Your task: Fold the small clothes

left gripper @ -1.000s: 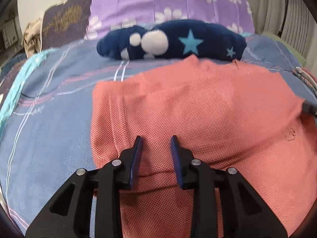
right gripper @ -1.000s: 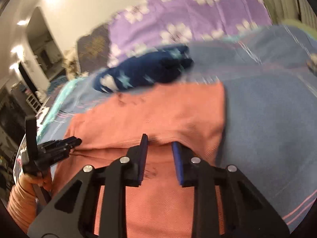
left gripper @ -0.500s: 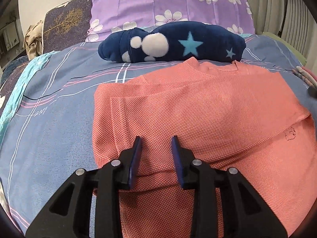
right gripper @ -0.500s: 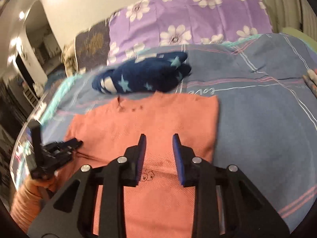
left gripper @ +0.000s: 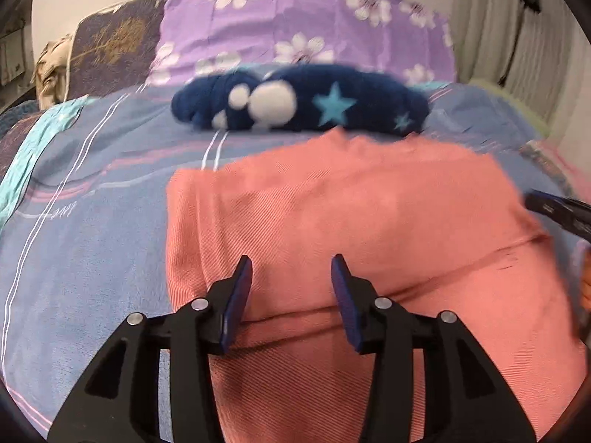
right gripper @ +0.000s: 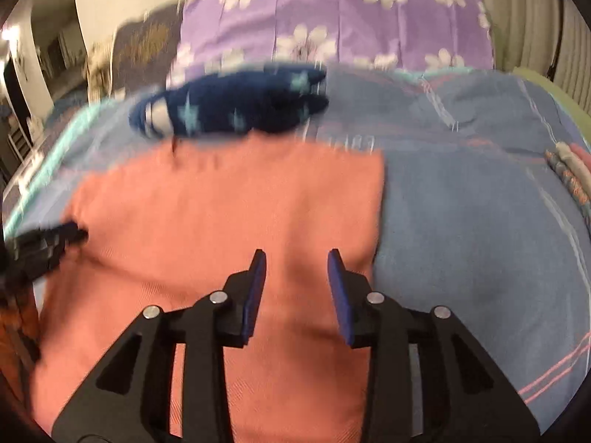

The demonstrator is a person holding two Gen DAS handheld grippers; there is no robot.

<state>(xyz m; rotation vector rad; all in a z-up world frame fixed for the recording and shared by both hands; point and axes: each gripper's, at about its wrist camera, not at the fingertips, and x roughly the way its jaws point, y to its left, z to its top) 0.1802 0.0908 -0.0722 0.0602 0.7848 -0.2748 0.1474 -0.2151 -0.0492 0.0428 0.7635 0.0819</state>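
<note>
A salmon-pink knitted top (left gripper: 351,214) lies flat on the blue bedsheet, its side parts folded in; it also shows in the right wrist view (right gripper: 229,214). My left gripper (left gripper: 291,269) is open and empty over the top's lower left part. My right gripper (right gripper: 295,262) is open and empty over its lower right part. The right gripper's tips show at the right edge of the left wrist view (left gripper: 557,210). The left gripper shows at the left edge of the right wrist view (right gripper: 44,243). Both views are blurred by motion.
A navy plush cushion with stars (left gripper: 299,101) lies just beyond the top's neckline. Purple flowered pillows (left gripper: 303,26) stand behind it. The blue striped bedsheet (right gripper: 480,221) spreads to the right, with a folded patterned cloth (right gripper: 570,173) at its right edge.
Both grippers' fingers have spread wider apart. Both have moved forward and lower over the top, and the views have turned blurry.
</note>
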